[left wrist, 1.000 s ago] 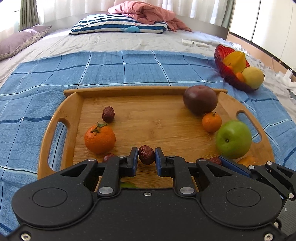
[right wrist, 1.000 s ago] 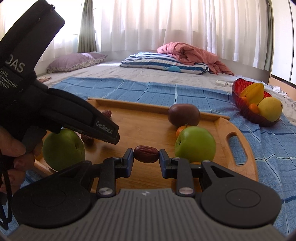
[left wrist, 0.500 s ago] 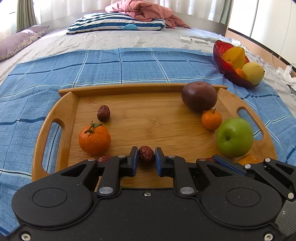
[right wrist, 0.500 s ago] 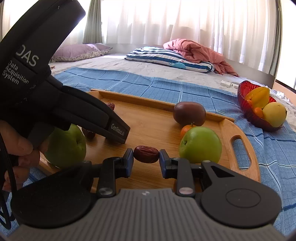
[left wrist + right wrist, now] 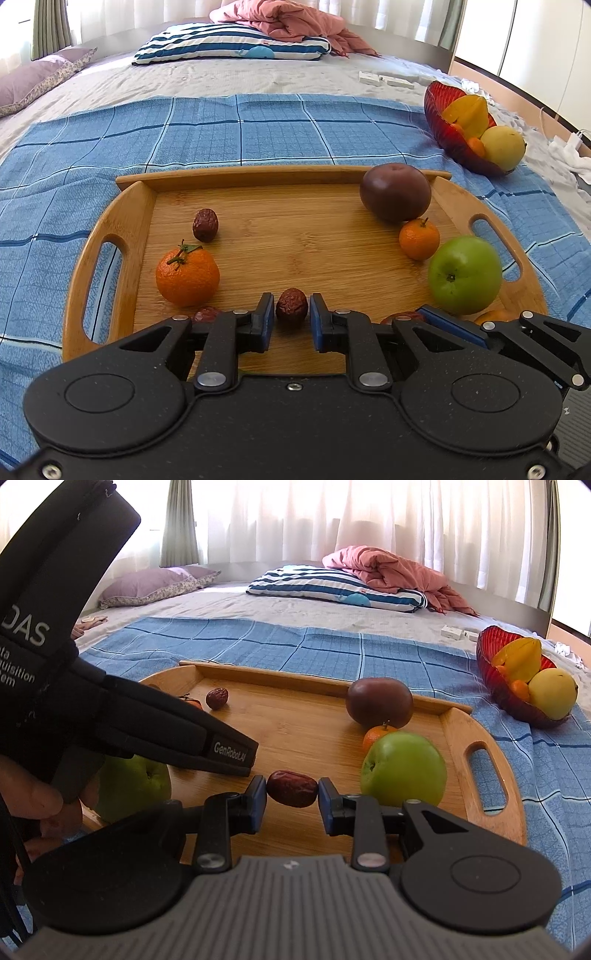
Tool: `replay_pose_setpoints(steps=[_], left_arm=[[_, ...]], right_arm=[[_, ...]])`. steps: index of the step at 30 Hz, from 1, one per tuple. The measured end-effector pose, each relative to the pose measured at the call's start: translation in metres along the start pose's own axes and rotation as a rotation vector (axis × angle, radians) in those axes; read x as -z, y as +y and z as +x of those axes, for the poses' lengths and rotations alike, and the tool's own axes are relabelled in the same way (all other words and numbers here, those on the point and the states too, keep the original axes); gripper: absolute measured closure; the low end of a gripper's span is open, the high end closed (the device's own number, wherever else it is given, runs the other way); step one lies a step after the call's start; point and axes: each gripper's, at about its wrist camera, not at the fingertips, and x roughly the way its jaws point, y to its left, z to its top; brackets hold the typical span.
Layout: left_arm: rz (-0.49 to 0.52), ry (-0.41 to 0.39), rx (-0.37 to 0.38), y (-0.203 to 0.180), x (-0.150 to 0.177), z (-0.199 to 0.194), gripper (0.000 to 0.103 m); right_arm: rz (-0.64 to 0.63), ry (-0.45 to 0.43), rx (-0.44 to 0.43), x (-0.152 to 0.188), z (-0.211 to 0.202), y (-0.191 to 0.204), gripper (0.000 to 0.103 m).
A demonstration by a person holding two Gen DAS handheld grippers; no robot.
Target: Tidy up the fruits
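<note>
Left wrist view: the left tongs (image 5: pixel 291 319) are clamped on a dried red date (image 5: pixel 291 307), low over the near part of the wooden tray (image 5: pixel 144 206), which lies on a blue checked cloth (image 5: pixel 258 125) on the bed. I judge the date light, wrinkled and slightly yielding, so a light squeeze across its middle should do; it is small enough to slip out if the pads sit near an end. Counted on the tray here: four dates, the held one, a loose date (image 5: pixel 205 230) farther back and two partly hidden behind the tongs; two full mandarins (image 5: pixel 187 276), with a sliver of another orange fruit at the near right; one green apple (image 5: pixel 464 275); one dark purple round fruit (image 5: pixel 395 192). A red bowl (image 5: pixel 443 129) off the tray holds a starfruit, a yellow fruit and small orange ones.

Right wrist view: the right tongs (image 5: pixel 291 799) are opening, with a second date (image 5: pixel 292 788) lying lengthwise between the pads, just above the tray; whether the pads still press it I cannot tell. Two green apples show here, one near apple (image 5: pixel 403 768) at the right, another (image 5: pixel 135 790) behind the left tool, plus a hand (image 5: pixel 40 812) holding that tool.
</note>
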Motion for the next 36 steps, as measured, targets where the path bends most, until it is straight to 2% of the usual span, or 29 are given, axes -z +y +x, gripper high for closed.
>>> replay_pose_setpoints(steps=[4, 8, 11, 13, 17, 19, 21, 27, 36], left_arm=[[-0.005, -0.007, 0.004, 0.0, 0.0, -0.005, 0.079], [-0.01, -0.022, 0.004, 0.001, -0.001, -0.015, 0.072], [-0.003, -0.048, -0.003, 0.0, 0.0, -0.026, 0.064], [0.0, -0.072, -0.011, 0.0, 0.001, -0.036, 0.054], [0.003, -0.121, -0.021, 0.002, 0.007, -0.058, 0.045], [0.011, -0.148, -0.034, 0.002, 0.013, -0.07, 0.032], [0.012, -0.173, -0.041, 0.002, 0.02, -0.082, 0.027], [-0.012, -0.214, -0.036, 0.005, 0.046, -0.111, 0.018], [-0.06, -0.207, -0.044, 0.006, 0.093, -0.13, 0.015]], right_arm=[[0.001, -0.007, 0.0, -0.002, -0.002, 0.0, 0.051], [0.006, -0.019, 0.002, -0.005, -0.007, 0.0, 0.049], [0.013, -0.032, 0.006, -0.007, -0.013, -0.001, 0.044], [0.021, -0.044, 0.011, -0.008, -0.019, -0.002, 0.039], [0.034, -0.071, 0.011, -0.008, -0.035, -0.006, 0.033], [0.043, -0.088, 0.013, -0.006, -0.044, -0.008, 0.029], [0.052, -0.102, 0.017, -0.004, -0.053, -0.009, 0.027], [0.098, -0.13, 0.024, 0.009, -0.076, -0.015, 0.019], [0.091, -0.141, 0.071, 0.04, -0.101, -0.01, 0.01]])
